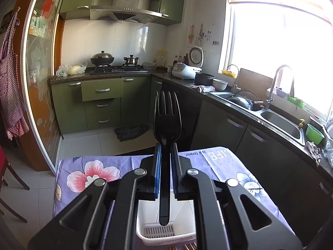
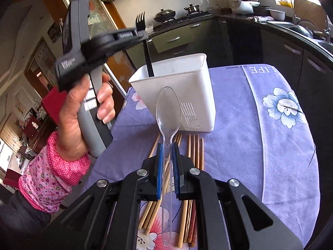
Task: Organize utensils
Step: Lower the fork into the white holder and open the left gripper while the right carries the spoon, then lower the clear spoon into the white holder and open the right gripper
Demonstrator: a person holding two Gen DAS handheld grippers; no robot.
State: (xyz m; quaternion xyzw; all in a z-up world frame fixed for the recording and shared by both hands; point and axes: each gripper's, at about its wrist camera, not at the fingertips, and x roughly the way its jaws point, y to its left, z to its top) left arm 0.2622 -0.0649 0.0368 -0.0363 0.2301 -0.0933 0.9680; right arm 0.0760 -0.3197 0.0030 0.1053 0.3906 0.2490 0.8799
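My left gripper [image 1: 165,145] is shut on a black plastic fork [image 1: 167,114], held upright, tines up, its handle end inside the white utensil holder [image 1: 145,229]. In the right wrist view the left gripper [image 2: 143,34] holds the fork [image 2: 148,58] above the white holder [image 2: 177,95]. My right gripper [image 2: 167,145] is shut on a clear plastic spoon [image 2: 168,108], bowl pointing forward, just in front of the holder. Several wooden chopsticks [image 2: 195,150] lie on the purple floral tablecloth [image 2: 249,135] beneath the right gripper.
The table's far edge drops to the kitchen floor [image 1: 83,143]. Green cabinets and a stove [image 1: 114,68] stand at the back. A counter with a sink [image 1: 281,123] runs along the right. A chair [image 1: 8,179] stands at the left.
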